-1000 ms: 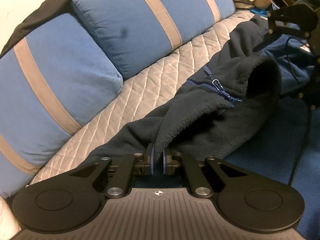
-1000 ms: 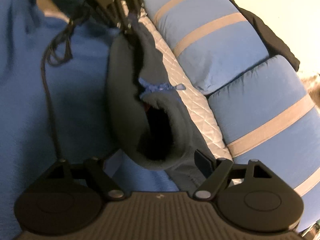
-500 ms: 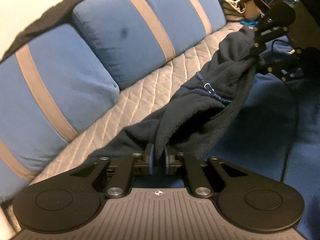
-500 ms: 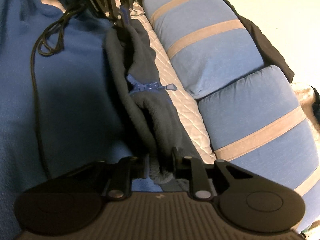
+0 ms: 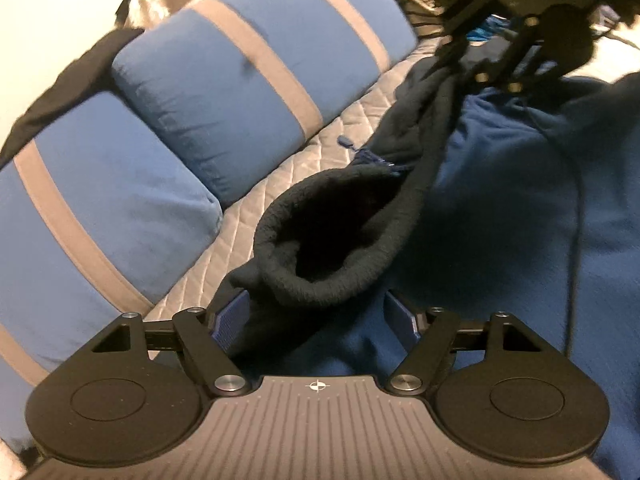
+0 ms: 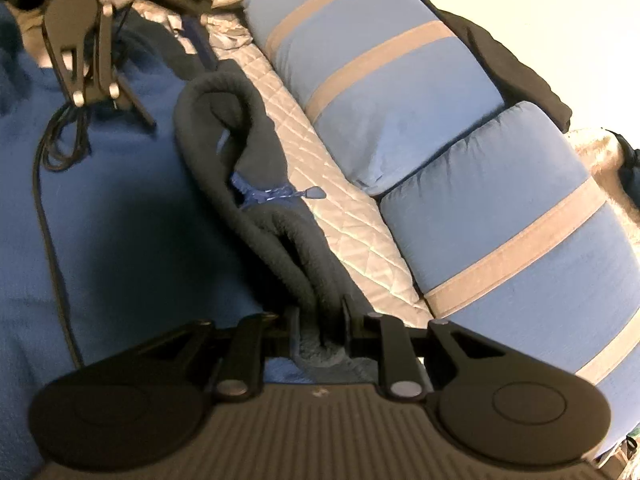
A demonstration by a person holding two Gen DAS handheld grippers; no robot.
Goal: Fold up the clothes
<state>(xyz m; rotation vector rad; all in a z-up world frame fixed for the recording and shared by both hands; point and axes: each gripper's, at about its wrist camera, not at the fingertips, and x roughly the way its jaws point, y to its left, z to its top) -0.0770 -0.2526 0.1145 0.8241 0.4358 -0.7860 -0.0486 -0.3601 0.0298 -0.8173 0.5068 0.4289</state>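
Running lengthwise along the quilted grey bed cover (image 6: pixel 340 216), just beside two blue pillows (image 6: pixel 380 92) with grey bands, the dark fleece jacket (image 6: pixel 276 240) lies as a long rumpled roll between the two grippers, half on a blue blanket (image 6: pixel 120 208). The right gripper (image 6: pixel 318 322) is nearer in its own view and clamps the thick, nubby hem at one end. At the far end the left gripper (image 5: pixel 316 318) has its jaws opening, a soft rolled edge of fleece (image 5: pixel 320 280) sagging between but not pressed. A small blue zip pull (image 6: pixel 314 192) lies midway, pointing towards the pillows.
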